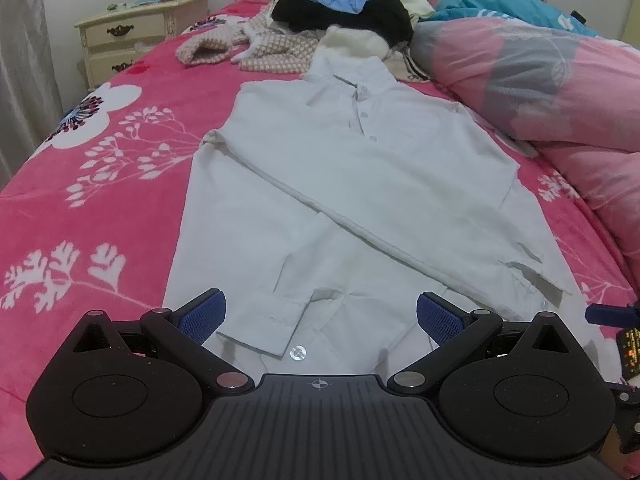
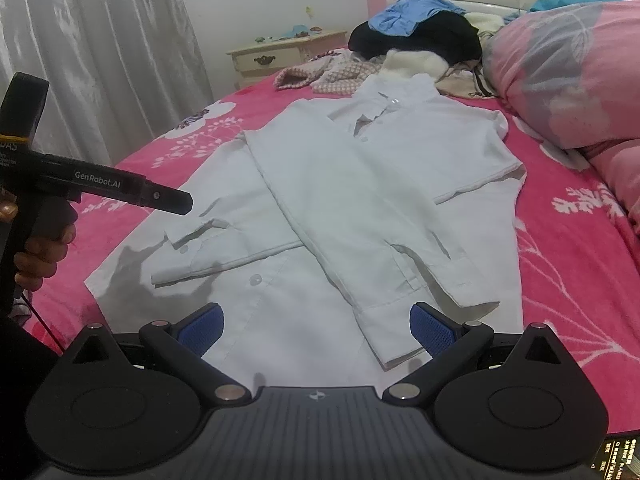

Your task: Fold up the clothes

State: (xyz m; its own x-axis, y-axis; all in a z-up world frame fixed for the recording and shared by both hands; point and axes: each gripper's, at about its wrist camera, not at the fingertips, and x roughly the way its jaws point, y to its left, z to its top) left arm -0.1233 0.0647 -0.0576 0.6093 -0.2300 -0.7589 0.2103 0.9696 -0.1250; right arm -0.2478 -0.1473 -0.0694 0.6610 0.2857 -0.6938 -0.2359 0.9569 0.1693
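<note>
While a pink floral bedspread (image 1: 92, 184) covered the bed, a white button-up shirt (image 1: 360, 184) lay flat on it, front up, collar toward the headboard and both long sleeves crossed over the chest. A pink quilt (image 1: 540, 92) was heaped along the shirt's right side. Beyond the collar sat a pile of unfolded clothes (image 1: 344, 8), black and blue garments on top. A cream nightstand (image 1: 136, 36) stood beside the bed. Over the shirt's hem, the left hand-held gripper (image 1: 320, 316) hovered with blue pads spread wide, holding nothing; the right hand-held gripper (image 2: 316, 326) was likewise spread and empty.
</note>
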